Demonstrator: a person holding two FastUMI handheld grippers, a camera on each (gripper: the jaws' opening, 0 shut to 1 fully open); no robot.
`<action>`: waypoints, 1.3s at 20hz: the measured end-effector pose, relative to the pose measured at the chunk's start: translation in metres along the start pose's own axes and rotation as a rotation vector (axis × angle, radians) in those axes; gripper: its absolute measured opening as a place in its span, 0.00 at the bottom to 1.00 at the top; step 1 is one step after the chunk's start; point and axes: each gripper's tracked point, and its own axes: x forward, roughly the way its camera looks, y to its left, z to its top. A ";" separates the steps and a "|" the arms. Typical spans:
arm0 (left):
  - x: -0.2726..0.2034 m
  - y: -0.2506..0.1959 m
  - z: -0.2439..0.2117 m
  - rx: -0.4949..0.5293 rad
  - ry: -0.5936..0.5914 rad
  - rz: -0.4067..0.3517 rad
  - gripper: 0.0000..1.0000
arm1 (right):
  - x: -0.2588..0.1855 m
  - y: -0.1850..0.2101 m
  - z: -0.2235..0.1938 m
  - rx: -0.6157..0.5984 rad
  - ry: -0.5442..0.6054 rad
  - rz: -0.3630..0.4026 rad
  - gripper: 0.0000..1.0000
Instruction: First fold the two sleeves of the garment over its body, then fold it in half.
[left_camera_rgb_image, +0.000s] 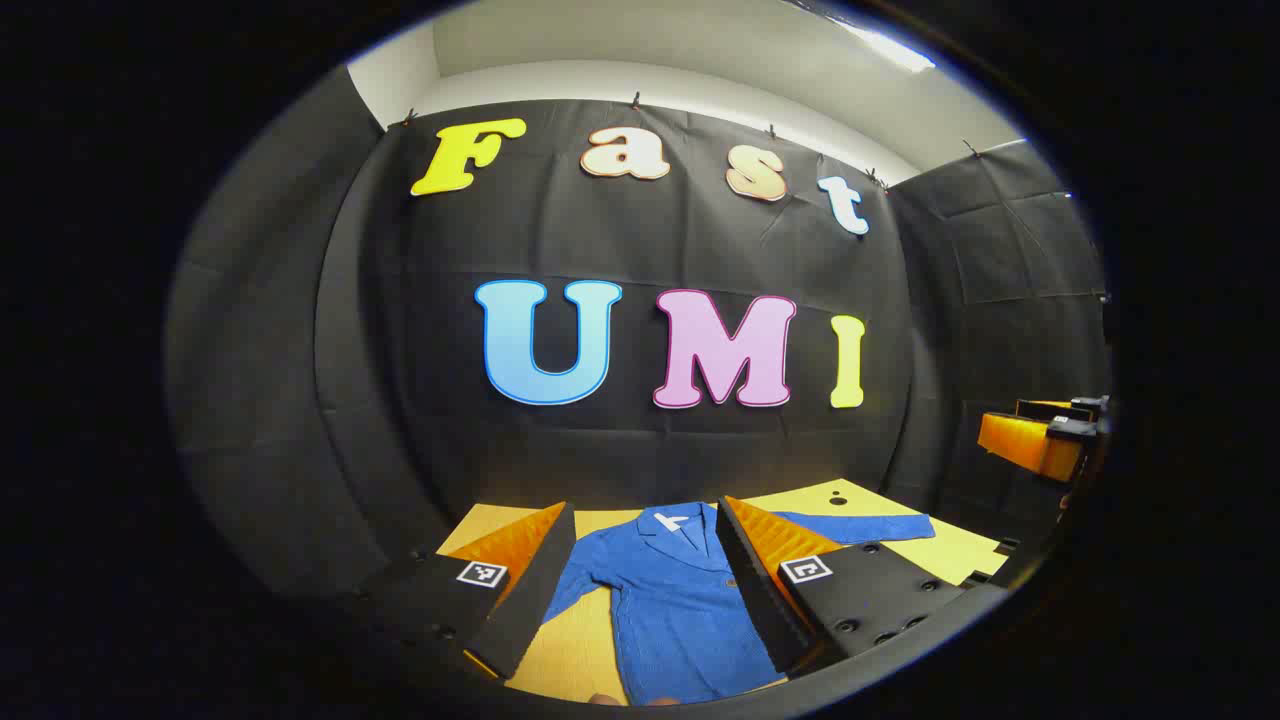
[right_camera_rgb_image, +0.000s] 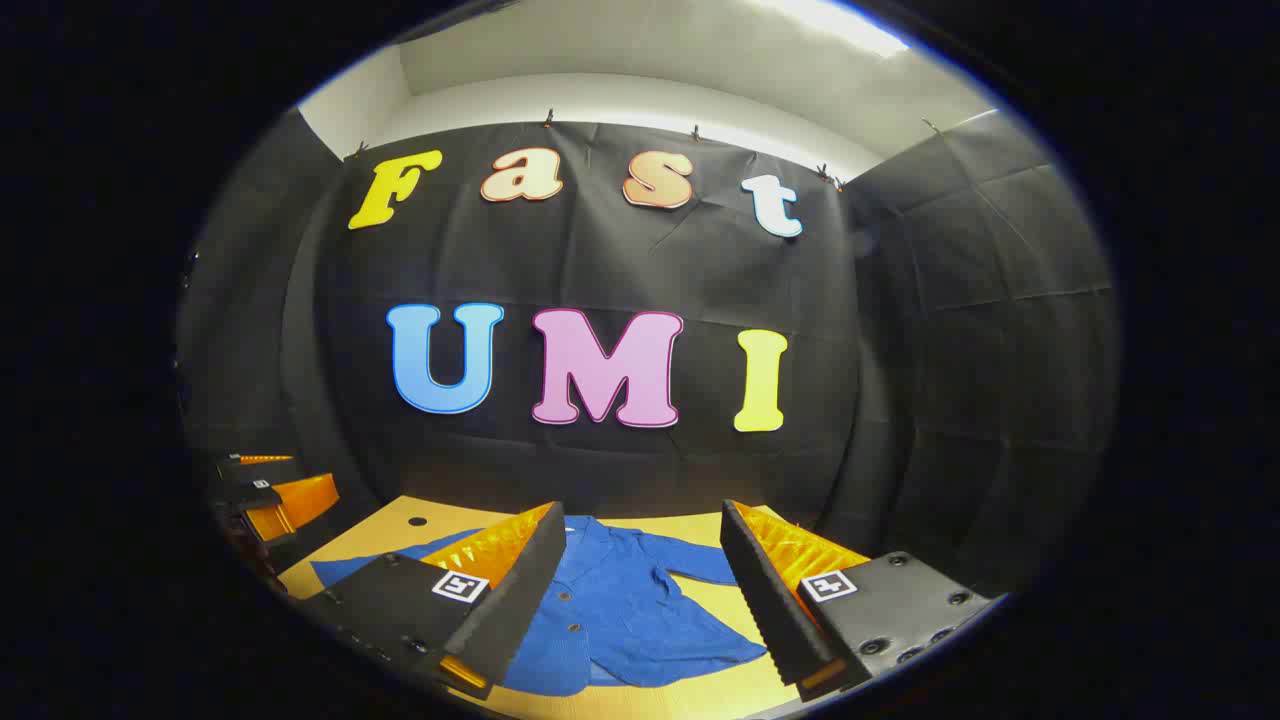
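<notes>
Low in the left gripper view, the left gripper (left_camera_rgb_image: 645, 560) hangs with its fingers spread wide, gripping nothing; between them lies the blue jacket (left_camera_rgb_image: 670, 610), flat on the yellow table (left_camera_rgb_image: 580, 650), collar toward the wall, one sleeve stretching to the right. At that frame's right edge the right gripper (left_camera_rgb_image: 1045, 440) hovers. In the right gripper view its own fingers also gape apart over the jacket (right_camera_rgb_image: 620, 610), holding nothing, with the left gripper at lower left.
</notes>
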 end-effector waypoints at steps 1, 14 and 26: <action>-0.003 0.000 0.000 0.001 -0.005 0.000 0.83 | -0.003 0.000 -0.002 0.002 0.006 0.000 0.95; 0.019 -0.005 -0.012 -0.001 0.043 0.102 0.82 | 0.060 -0.004 -0.028 0.020 0.064 0.089 0.98; 0.087 -0.038 -0.004 -0.008 0.024 0.180 0.82 | 0.144 -0.051 -0.077 0.121 0.160 0.131 0.94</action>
